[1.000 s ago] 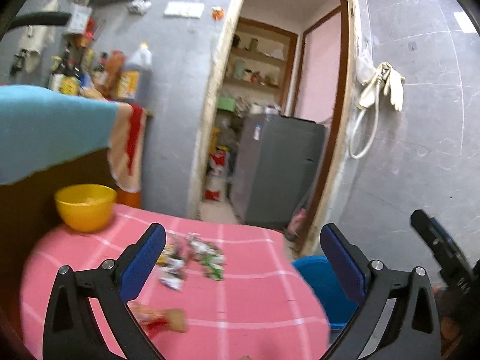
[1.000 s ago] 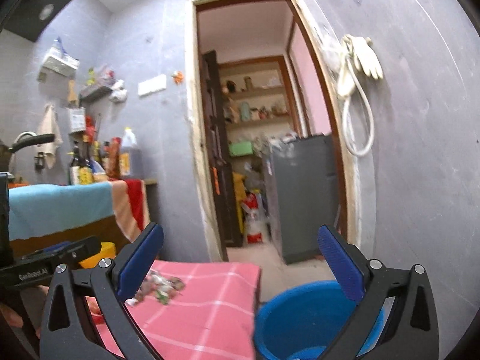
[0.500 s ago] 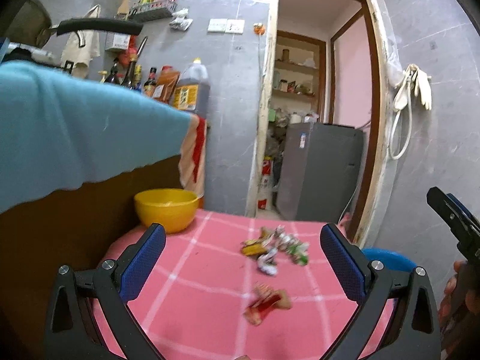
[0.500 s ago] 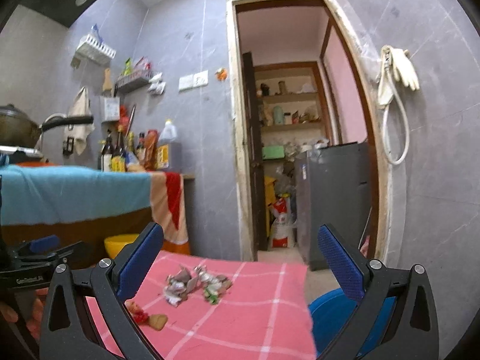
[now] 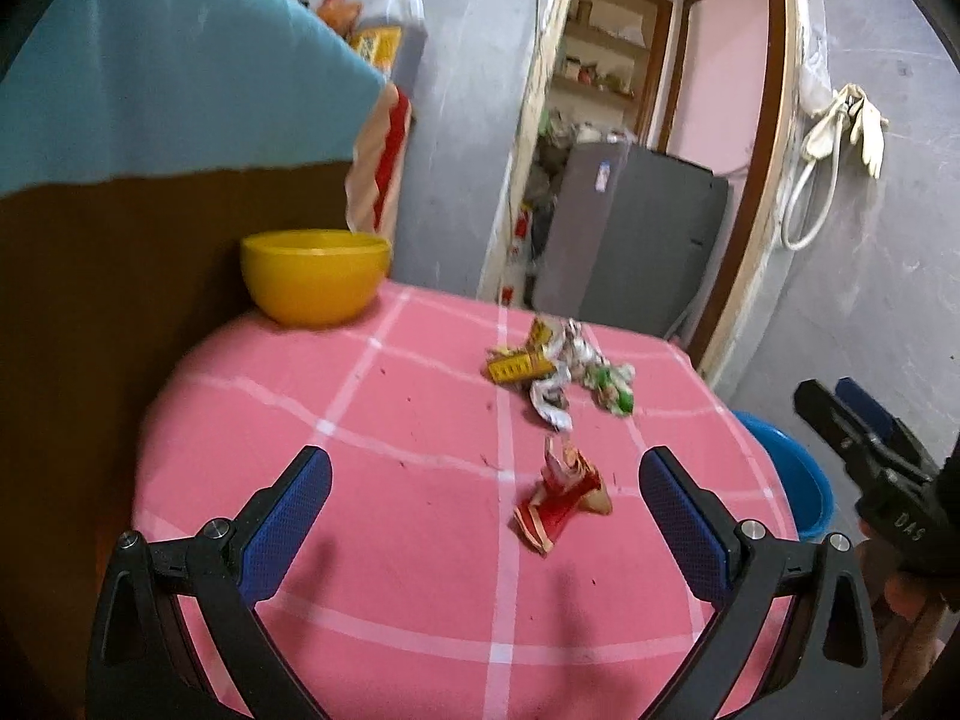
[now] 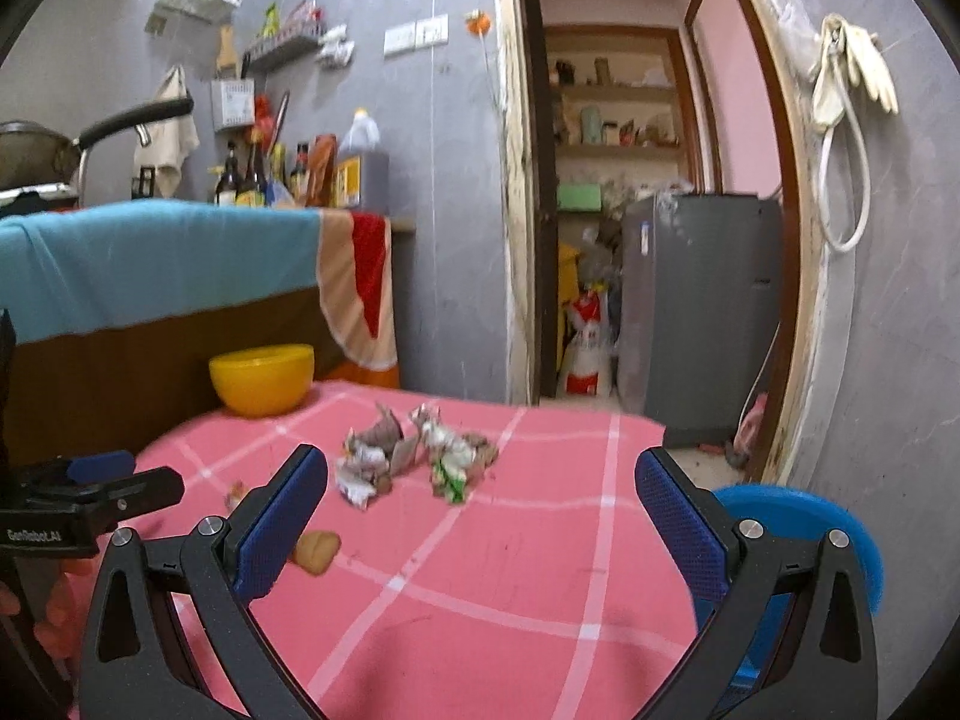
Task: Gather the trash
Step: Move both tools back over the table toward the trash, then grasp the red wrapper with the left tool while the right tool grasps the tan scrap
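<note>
We hold the left gripper wide open and empty above the near part of the pink table. The crumpled red wrapper lies just ahead of it, slightly right of the midline between the fingers, its long axis running near-left to far-right. The wrapper pile sits farther off. Our right gripper, also spread wide and empty, stands farther from the red piece, so we judge the left hand nearer. The blue bin waits off the table's right edge.
</note>
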